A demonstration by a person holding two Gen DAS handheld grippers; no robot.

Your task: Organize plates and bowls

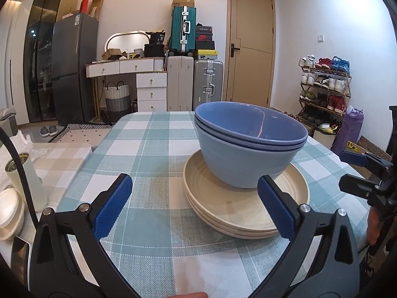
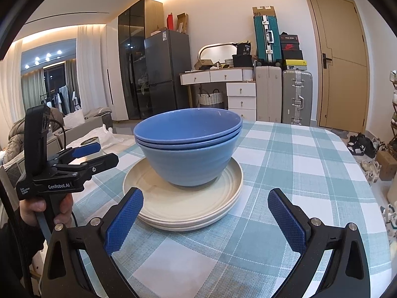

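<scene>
Looks basically done to me: bowls (image 2: 188,146) nested on the plates (image 2: 183,203), stacked mid-table (image 2: 297,164) at my 12 o'clock. Left tongs (image 1: 194,207) and right tongs (image 2: 206,219) both wide open, holding nothing.

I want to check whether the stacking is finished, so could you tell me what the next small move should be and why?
Probably draw both grippers back and stop. The blue bowls are already nested and sit on the stacked cream plates on the checked tablecloth. The left gripper and the right gripper are both open and hold nothing, and no other loose plate or bowl shows on the tablecloth.
</scene>
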